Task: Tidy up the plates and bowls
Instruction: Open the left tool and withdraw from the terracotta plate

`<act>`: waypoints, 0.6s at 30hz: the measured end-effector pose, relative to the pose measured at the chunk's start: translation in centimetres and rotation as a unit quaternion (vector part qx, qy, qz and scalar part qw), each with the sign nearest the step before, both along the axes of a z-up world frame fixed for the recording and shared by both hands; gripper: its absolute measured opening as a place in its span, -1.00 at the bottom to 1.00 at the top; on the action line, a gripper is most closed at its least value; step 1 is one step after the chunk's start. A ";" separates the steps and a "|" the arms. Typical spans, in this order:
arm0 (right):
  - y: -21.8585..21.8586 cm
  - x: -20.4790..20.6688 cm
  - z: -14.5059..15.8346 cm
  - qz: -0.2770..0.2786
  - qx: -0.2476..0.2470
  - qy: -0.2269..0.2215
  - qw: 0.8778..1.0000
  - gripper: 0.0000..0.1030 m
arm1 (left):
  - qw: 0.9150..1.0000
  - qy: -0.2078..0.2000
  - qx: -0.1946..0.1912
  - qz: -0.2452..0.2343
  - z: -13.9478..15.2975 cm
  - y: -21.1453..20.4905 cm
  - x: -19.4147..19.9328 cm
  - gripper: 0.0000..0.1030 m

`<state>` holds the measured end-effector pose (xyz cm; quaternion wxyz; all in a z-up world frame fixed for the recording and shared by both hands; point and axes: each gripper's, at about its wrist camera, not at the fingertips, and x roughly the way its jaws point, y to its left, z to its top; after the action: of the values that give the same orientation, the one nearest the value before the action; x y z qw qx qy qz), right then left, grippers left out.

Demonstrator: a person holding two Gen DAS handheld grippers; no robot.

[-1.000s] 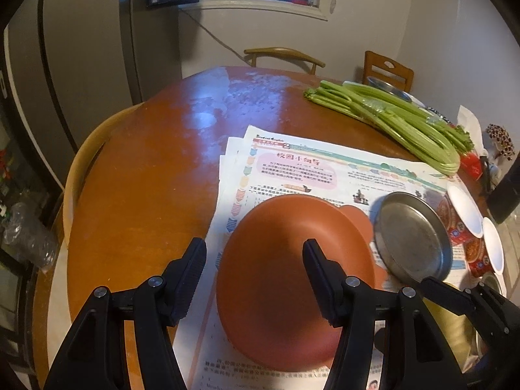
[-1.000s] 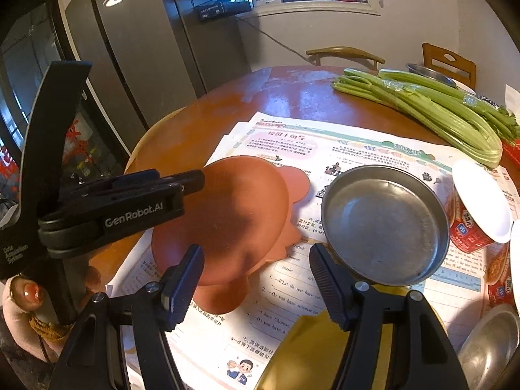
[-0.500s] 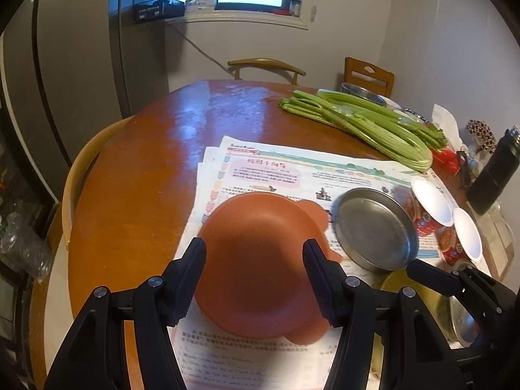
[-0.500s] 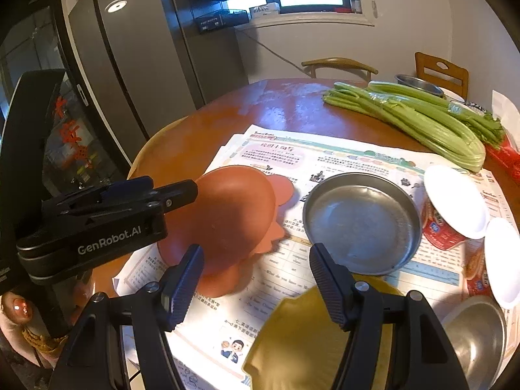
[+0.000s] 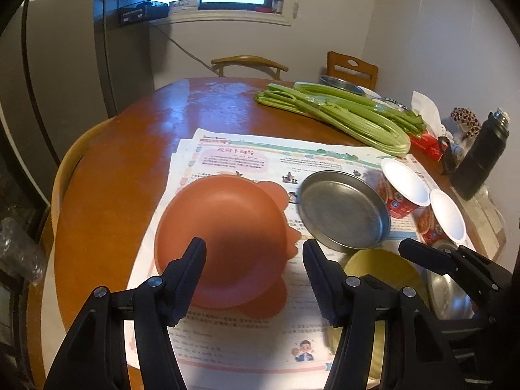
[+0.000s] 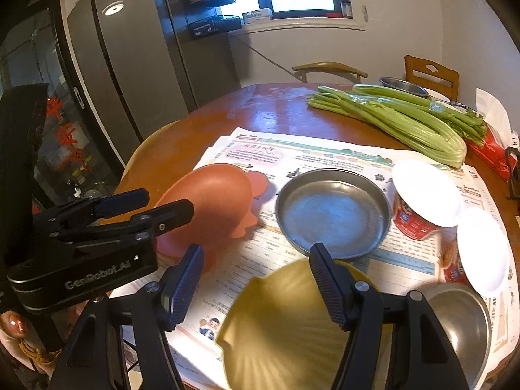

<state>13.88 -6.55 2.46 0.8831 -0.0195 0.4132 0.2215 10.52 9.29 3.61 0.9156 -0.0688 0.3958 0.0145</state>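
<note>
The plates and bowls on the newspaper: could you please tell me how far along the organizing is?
Early, by the look of it. Nothing appears stacked: the orange plate, steel plate, yellow shell dish and steel bowl lie separately on the newspaper. Nothing is in hand; the left hand-held gripper hangs open above the orange plate, the right hand-held gripper open above the yellow dish. All the gathering remains.

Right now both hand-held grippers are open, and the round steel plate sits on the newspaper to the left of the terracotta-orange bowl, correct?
Not quite. The round steel plate sits to the right of the terracotta-orange bowl, as the left wrist view shows. The rest stands: both lie on the newspaper, and the left hand-held gripper and right hand-held gripper are open.
</note>
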 end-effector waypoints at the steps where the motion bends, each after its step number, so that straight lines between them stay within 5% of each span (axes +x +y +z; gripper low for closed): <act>1: -0.4 0.0 0.0 -0.003 0.000 0.001 1.000 0.31 | 1.000 0.001 -0.003 0.000 0.0 -0.1 -0.1 0.24; 18: -5.9 0.4 -1.8 -0.044 -0.048 0.023 0.998 0.31 | 0.998 0.043 -0.016 -0.032 -2.8 -3.4 -2.0 0.24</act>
<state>14.32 -12.47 0.65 0.8802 -0.0384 0.4441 0.1628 8.51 5.89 0.85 0.8966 -0.0702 0.4368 -0.0177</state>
